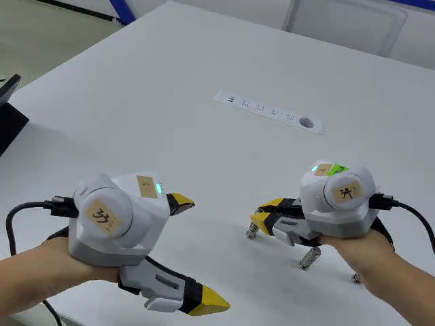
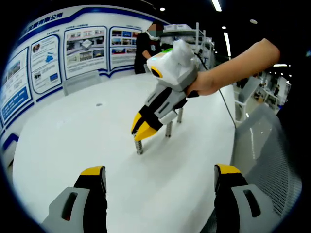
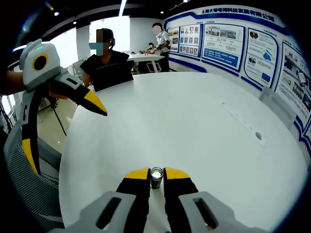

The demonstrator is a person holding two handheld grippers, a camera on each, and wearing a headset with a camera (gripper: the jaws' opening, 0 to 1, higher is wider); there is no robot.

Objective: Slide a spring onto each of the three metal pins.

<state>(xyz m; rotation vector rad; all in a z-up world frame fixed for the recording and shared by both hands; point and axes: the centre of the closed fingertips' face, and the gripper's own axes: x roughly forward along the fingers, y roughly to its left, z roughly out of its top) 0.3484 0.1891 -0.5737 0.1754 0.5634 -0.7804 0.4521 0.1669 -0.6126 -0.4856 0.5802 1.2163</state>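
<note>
Fig.: head view w/ both gripper views. The right claw (image 1: pixel 262 216) is shown closed on the upper end of a spring (image 1: pixel 253 231), which stands upright w/ its lower end on the white tabletop (image 1: pixel 204 136). In the right gripper view the coil's top is seen pinched btwn the two yellow tips; whether a pin sits inside cannot be told. A second spring (image 1: pixel 309 258) is seen just beside the first, under the right hand (image 1: pixel 360 248). A small metal pin (image 1: pixel 356 277) stands near it, towards the person; in the left gripper view all three are seen upright in a row, apart from one another. The left claw (image 1: pixel 194 251) is held wide open above the tabletop, nothing btwn its jaws, well apart from the springs and pointed towards them. A socket strip (image 1: pixel 268 111) is set flush in the tabletop, farther off.
</note>
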